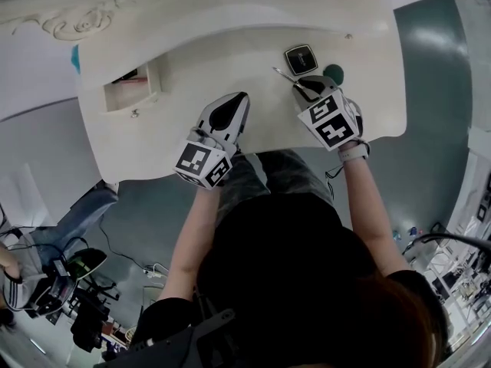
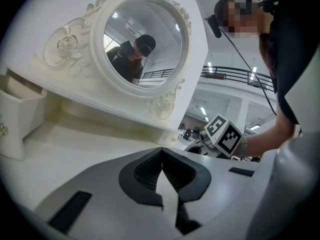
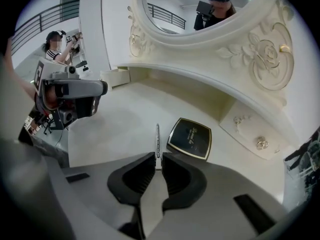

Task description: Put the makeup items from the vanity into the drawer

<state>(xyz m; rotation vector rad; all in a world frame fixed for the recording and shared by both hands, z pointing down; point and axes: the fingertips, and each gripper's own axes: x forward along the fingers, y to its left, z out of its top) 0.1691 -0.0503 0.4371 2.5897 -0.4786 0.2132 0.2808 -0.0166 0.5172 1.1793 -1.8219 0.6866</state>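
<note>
A thin silver makeup stick (image 3: 157, 136) lies on the white vanity top (image 1: 230, 60), and a black square compact (image 3: 190, 138) lies just right of it. My right gripper (image 3: 158, 156) points steeply down at the stick's near end. Its jaws stand a narrow gap apart, wider than the stick, and the pads do not press on it. In the head view the stick (image 1: 282, 74) and compact (image 1: 301, 58) sit right in front of the right gripper (image 1: 301, 87). My left gripper (image 1: 236, 102) hovers over the table's middle, shut and empty. The small drawer (image 1: 129, 92) stands open at the far left.
A dark green round item (image 1: 334, 73) lies to the right of the right gripper. The oval mirror (image 2: 142, 39) with its carved frame rises behind the top. A closed small drawer with metal knobs (image 3: 260, 143) sits at the right. The table's front edge runs under both hands.
</note>
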